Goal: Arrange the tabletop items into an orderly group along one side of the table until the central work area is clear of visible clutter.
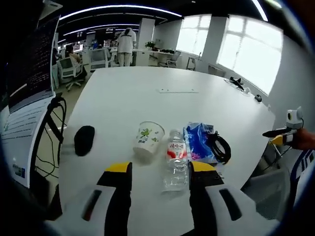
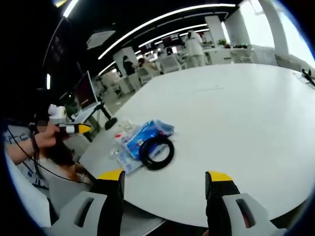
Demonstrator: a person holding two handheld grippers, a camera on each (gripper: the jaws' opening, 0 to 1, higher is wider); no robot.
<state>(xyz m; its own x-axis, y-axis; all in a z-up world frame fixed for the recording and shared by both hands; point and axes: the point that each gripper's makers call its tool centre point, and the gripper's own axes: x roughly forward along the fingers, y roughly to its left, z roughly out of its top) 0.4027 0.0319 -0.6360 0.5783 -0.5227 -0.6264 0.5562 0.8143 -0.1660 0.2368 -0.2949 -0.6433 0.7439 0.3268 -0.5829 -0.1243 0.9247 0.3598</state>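
Four items, cup (image 1: 147, 137), bottle (image 1: 175, 160), packet (image 1: 198, 141) and cable (image 1: 220, 146), sit grouped near one worktop (image 1: 162, 83) edge; mouse (image 1: 84, 139) remains apart. Both grippers' fingers spread, empty.

Each gripper, left (image 1: 160, 169) and right (image 2: 166, 177), has grey moulded jaws with black inner faces and yellow tips.

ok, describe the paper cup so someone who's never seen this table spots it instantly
On the big white table, look at the row of items near the edge closest to the left claw. The paper cup sits between the black mouse and the lying water bottle. It alone is white with green leaf print, tipped, its open mouth showing.
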